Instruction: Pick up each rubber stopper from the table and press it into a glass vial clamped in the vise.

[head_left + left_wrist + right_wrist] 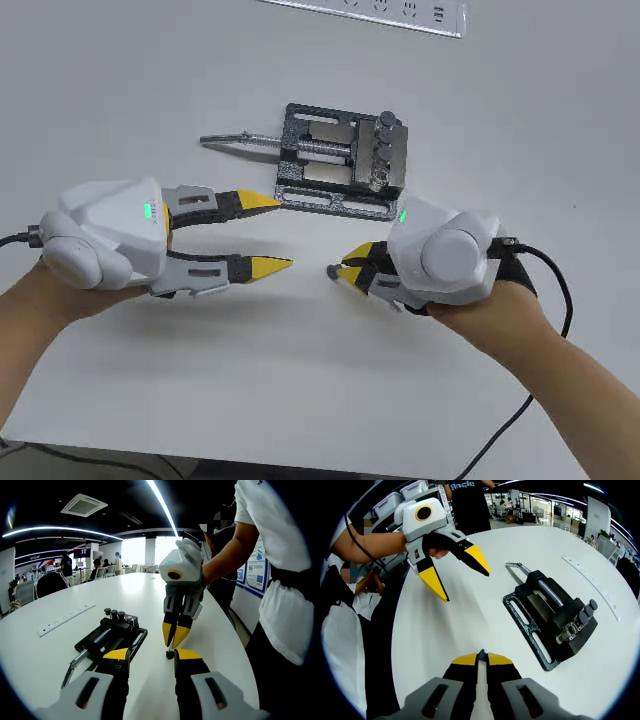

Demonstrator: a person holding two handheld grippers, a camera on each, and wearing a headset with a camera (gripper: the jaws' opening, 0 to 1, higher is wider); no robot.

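Both forearms reach in low from opposite sides. The left tongs (268, 232) are spread wide and point at the right tongs (348, 270), which pinch a small dark rubber stopper (334, 270) at their tips, close over the tabletop (300, 380). The left gripper view puts that stopper just ahead of the left tongs; the right gripper view shows the vise (545, 615) ahead-right of the right tongs, with dark-topped vials (585, 612) in it.

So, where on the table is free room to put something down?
Free: the wide table front below both grippers; left of the vise handle; right of the vise. Crowded: between the vise, the open left gripper and the right gripper, shut on a stopper.
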